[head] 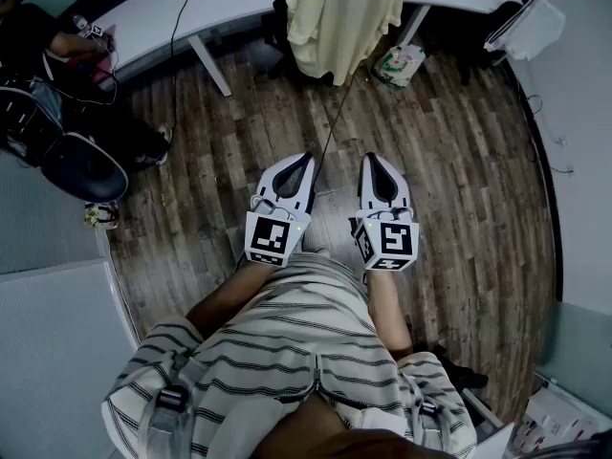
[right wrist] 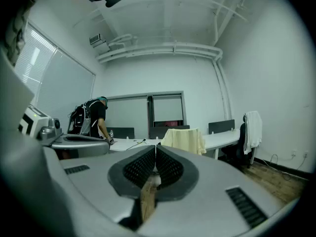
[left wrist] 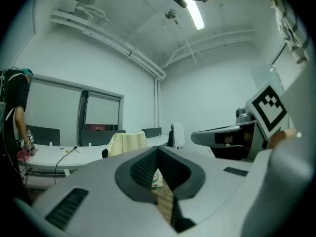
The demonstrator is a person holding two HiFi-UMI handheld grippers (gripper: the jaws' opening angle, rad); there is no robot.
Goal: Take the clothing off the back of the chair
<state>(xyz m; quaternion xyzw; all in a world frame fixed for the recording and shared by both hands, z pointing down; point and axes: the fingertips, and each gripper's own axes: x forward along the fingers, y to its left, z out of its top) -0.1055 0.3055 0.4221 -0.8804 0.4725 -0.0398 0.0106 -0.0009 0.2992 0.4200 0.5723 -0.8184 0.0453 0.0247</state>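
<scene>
A pale yellow garment [head: 342, 15] hangs over the back of a chair at the curved white desk [head: 239, 3], far ahead of me. It shows small in the left gripper view [left wrist: 127, 143] and in the right gripper view [right wrist: 183, 139]. My left gripper [head: 304, 163] and right gripper [head: 375, 163] are held side by side, level, over the wood floor, well short of the chair. Both have their jaws shut with nothing between them. A white garment [head: 532, 24] hangs on a second chair at the far right [right wrist: 253, 125].
A person [head: 38, 41] stands at the desk's left end, near dark chairs [head: 72, 156]. A black cable [head: 177, 27] runs across the desk. A printed bag [head: 400, 63] sits on the floor under the desk. Grey partitions [head: 53, 352] border the left.
</scene>
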